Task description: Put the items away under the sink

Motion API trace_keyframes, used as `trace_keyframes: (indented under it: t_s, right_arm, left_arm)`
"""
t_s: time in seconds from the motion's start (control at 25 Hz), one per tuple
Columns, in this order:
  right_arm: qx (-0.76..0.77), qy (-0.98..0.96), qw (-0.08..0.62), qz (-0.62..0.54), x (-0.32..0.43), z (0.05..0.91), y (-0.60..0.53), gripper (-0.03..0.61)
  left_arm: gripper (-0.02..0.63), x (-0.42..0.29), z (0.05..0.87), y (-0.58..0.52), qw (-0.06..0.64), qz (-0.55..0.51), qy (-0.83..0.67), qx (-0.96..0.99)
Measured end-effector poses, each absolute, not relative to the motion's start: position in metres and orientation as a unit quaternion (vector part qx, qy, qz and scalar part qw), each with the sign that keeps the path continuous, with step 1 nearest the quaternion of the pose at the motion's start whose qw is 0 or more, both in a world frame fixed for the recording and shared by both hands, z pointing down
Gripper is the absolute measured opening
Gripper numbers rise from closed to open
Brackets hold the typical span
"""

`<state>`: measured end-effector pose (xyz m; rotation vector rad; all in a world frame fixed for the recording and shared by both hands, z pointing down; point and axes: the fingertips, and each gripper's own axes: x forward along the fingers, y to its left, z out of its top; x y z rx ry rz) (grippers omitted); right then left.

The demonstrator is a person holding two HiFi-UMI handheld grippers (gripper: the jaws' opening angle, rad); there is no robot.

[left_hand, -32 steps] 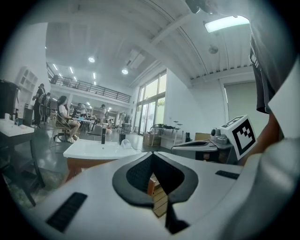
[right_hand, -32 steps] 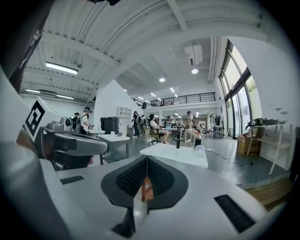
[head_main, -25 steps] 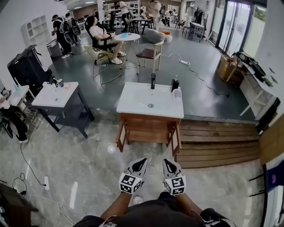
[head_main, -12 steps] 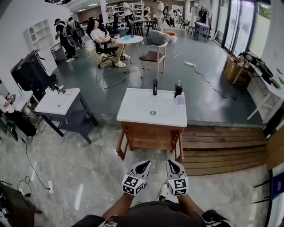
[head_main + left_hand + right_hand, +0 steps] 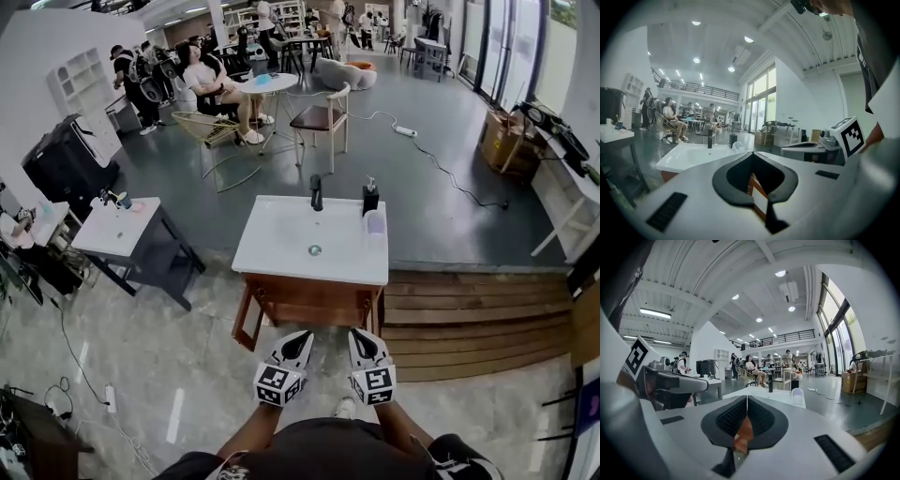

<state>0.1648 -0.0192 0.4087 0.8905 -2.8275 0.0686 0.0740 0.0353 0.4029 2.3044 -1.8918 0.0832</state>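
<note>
Sink (image 5: 281,246): one; back edge carries one faucet (image 5: 317,192), one dispenser bottle (image 5: 370,198), one cup (image 5: 375,223). Clenched, empty: left hand-held gripper (image 5: 301,337), right hand-held gripper (image 5: 361,335).

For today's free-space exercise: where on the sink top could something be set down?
The sink top is bare left of the drain and along its front edge. Its back edge is crowded: faucet, soap bottle and cup.

Gloss, wood and matt plastic.
Glossy white, smooth, on the sink top (image 5: 281,239); brown wood with a light sheen for its cabinet (image 5: 305,300); matt black on the faucet (image 5: 317,192); polished, reflective stone look across the floor (image 5: 141,356); plain wooden planks on the step (image 5: 469,314); smooth matt white plastic shells on the left gripper (image 5: 302,337) and right gripper (image 5: 359,336), finely ribbed black pads (image 5: 730,419).
</note>
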Motion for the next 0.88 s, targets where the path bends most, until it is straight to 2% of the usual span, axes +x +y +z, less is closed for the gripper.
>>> trace_keyframes:
  t_s: [0.4,0.64,0.88]
  right_arm:
    - [0.311,-0.948,0.068,0.001,0.183,0.390,-0.092,0.025]
    - [0.331,-0.941,0.055,0.040,0.172,0.395,-0.126,0.024]
    - [0.351,-0.934,0.065,0.023,0.141,0.395,-0.163,0.025]
  left_arm:
    - [0.006,0.038,0.373,-0.029,0.026,0.047,-0.669,0.742]
    - [0.006,0.021,0.375,-0.060,0.030,0.032,-0.677,0.734]
    - [0.006,-0.003,0.380,-0.098,0.034,0.024,-0.660,0.750]
